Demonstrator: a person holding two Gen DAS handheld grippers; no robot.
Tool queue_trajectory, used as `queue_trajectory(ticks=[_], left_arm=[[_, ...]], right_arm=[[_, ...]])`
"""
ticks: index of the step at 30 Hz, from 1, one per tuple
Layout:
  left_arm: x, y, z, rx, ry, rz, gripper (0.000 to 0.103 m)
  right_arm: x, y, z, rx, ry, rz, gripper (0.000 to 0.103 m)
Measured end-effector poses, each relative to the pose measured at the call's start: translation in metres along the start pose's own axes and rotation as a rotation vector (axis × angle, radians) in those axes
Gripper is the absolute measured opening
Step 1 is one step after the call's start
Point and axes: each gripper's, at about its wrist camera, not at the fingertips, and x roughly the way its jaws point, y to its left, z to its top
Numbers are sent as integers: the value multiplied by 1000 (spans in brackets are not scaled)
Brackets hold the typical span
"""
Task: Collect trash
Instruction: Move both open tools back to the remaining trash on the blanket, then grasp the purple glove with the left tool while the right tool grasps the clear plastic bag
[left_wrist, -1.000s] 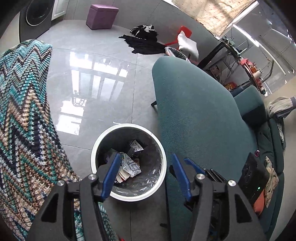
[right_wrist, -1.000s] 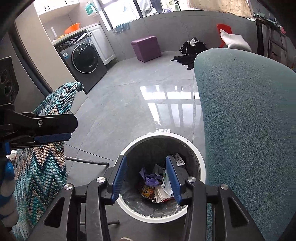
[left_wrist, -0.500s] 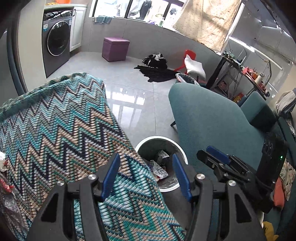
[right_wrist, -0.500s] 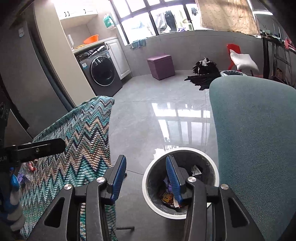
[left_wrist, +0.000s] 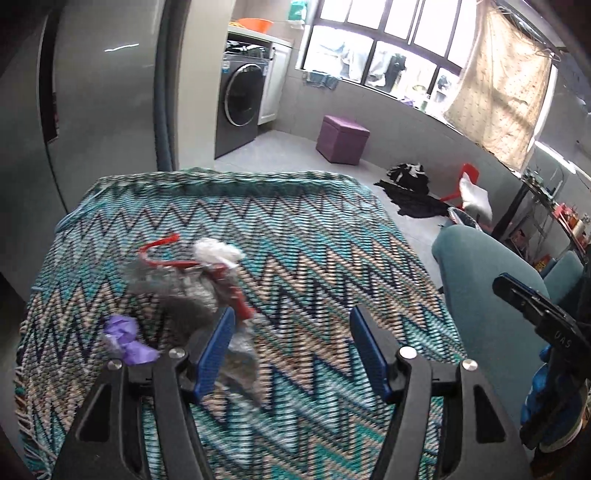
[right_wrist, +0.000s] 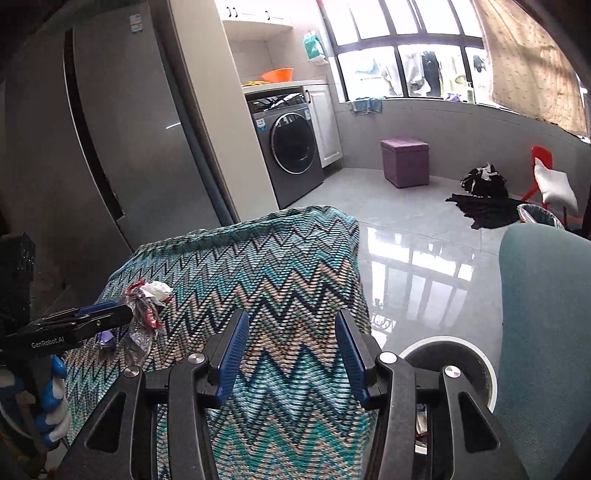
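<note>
Here the left gripper (left_wrist: 291, 334) hangs over a table covered by a zigzag cloth (left_wrist: 303, 236) in teal, tan and navy. Its blue-padded jaws are opening and nothing lies between them. Just beyond its left finger sits the trash: a crumpled silver wrapper with red trim (left_wrist: 192, 280), a white wad (left_wrist: 216, 251) at its far end, and a purple scrap (left_wrist: 127, 339) at its near end, all resting on the cloth and blurred in this view.

The right gripper (right_wrist: 290, 345) is further right over the same cloth, its jaws likewise opening with nothing in the gap. Below its right finger stands the white-rimmed bin (right_wrist: 458, 350), on the floor between the table and a teal sofa (right_wrist: 546, 314).

In the right wrist view, the side of the left gripper reads "GenRobot.AI". The fridge (right_wrist: 122, 122) carries a small label near its top and the washing machine (right_wrist: 291, 147) has stickers, all too small to read.
</note>
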Motion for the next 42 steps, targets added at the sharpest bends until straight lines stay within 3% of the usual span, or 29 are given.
queue_trajectory(ticks=[7,13,21,26,29,31,33,42], left_arm=[[2,87,-18,-117,9,139,63],[24,118,-32,-143,63,202,63],[39,143,-41,-211,86,160,61],[38,152,-43,-232,88,113,44],[37,149,-44,-220,84,89,33],[33,145,-44,-205,71,93,32],[30,143,-45,-197,64,90,32],[12,134,-52,-192,39,74,31]], right_arm=[[44,60,2,-75,75,110,47],[98,116,-7,-139,185,232,51],[144,184,-15,-241,264,353,51],[173,210,-22,-293,319,324,49],[192,217,-31,-308,361,289,38],[199,217,-36,-305,374,284,16],[195,215,-37,-299,363,296,6],[136,170,-23,-176,262,344,3]])
